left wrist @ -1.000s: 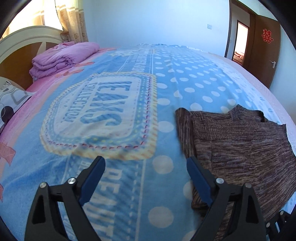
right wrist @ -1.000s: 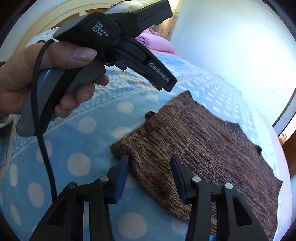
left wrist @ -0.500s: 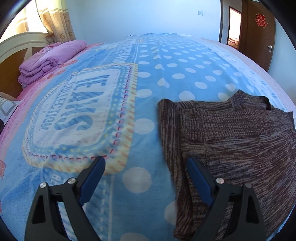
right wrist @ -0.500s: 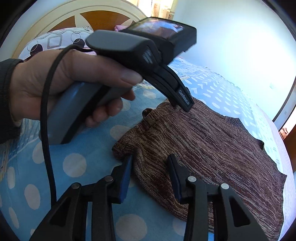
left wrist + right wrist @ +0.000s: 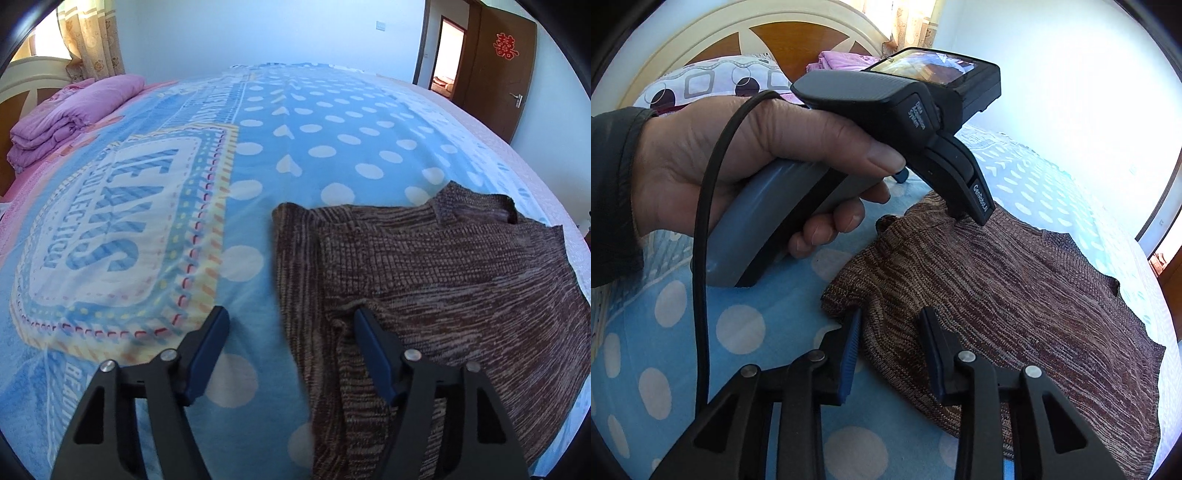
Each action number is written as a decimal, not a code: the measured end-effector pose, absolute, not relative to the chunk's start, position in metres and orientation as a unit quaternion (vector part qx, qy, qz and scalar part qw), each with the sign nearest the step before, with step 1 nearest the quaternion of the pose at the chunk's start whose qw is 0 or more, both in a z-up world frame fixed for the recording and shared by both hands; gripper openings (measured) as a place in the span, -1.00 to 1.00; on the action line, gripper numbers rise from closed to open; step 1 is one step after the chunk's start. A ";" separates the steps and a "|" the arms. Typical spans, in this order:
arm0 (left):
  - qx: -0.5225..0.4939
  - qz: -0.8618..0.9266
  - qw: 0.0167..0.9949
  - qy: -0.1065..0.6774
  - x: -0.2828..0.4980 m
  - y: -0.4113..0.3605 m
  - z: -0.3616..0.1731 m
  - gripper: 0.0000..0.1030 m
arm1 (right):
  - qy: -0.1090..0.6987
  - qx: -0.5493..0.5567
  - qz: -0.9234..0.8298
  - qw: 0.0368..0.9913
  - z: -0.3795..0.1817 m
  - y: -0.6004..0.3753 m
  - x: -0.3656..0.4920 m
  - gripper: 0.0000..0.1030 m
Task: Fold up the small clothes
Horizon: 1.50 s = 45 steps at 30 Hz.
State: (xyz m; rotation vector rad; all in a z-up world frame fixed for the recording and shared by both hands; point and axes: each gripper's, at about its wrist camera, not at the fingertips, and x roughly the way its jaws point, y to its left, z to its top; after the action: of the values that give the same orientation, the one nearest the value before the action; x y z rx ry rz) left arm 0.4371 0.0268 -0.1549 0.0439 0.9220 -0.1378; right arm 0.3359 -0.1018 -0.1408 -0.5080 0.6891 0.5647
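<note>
Left hand-held gripper (image 5: 290, 332), jaws just closing, straddles the brown ribbed-knit sweater's (image 5: 461, 280) edge unclamped. Only the right view shows the right hand-held gripper (image 5: 891, 332) narrowing around its hem, ungripped.

Brown marled knit sweater (image 5: 443, 280), flat on the blue polka-dot bedspread (image 5: 332, 122), left edge folded in

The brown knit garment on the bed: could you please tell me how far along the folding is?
Early. The brown knit garment lies spread flat on the bedspread, one side strip seemingly folded in already. In hand: both claws have just been closing, the left claw astride its side edge, the right claw astride a corner, neither pinching yet. Left: lifting and folding it over.
</note>
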 end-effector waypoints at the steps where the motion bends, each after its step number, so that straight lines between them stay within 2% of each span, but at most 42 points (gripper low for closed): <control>1: 0.020 -0.070 0.893 0.444 0.438 0.026 -0.155 0.29 | 0.329 -0.244 0.269 0.871 -0.141 -0.102 0.334 -0.35; 9: -0.020 -0.108 0.890 0.443 0.443 0.029 -0.153 -0.04 | 0.324 -0.247 0.266 0.873 -0.141 -0.101 0.328 -0.35; 14: -0.088 -0.132 0.882 0.443 0.446 0.045 -0.153 -0.04 | 0.324 -0.243 0.270 0.873 -0.143 -0.101 0.326 -0.41; 18: -0.071 -0.130 0.882 0.447 0.447 0.037 -0.155 -0.06 | 0.323 -0.248 0.270 0.872 -0.145 -0.100 0.326 -0.47; 19: -0.053 -0.126 0.884 0.448 0.447 0.033 -0.155 -0.15 | 0.323 -0.249 0.271 0.872 -0.145 -0.099 0.326 -0.52; 20: -0.038 -0.122 0.884 0.450 0.447 0.030 -0.155 -0.63 | 0.324 -0.248 0.275 0.871 -0.146 -0.099 0.325 -0.56; 21: -0.037 -0.129 0.881 0.453 0.447 0.028 -0.155 -0.79 | 0.327 -0.244 0.279 0.869 -0.145 -0.099 0.326 -0.65; 22: -0.040 -0.127 0.882 0.452 0.446 0.030 -0.153 -0.79 | 0.328 -0.240 0.282 0.869 -0.144 -0.100 0.327 -0.74; 25: -0.062 -0.124 0.881 0.452 0.446 0.037 -0.142 -0.80 | 0.333 -0.219 0.289 0.870 -0.139 -0.107 0.329 -0.82; 36: -0.077 -0.148 0.891 0.423 0.434 0.020 -0.091 -0.81 | 0.323 -0.142 0.277 0.894 -0.106 -0.163 0.330 -0.84; 45: -0.067 -0.184 0.900 0.389 0.429 -0.043 -0.047 -0.81 | 0.310 -0.076 0.262 0.911 -0.075 -0.233 0.327 -0.85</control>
State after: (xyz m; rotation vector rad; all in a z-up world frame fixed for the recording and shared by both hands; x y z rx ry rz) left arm 0.4290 -0.0430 -0.0473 -0.1379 0.8051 -0.3813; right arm 0.3265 -0.2334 -0.0747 -0.1564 0.6394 0.5398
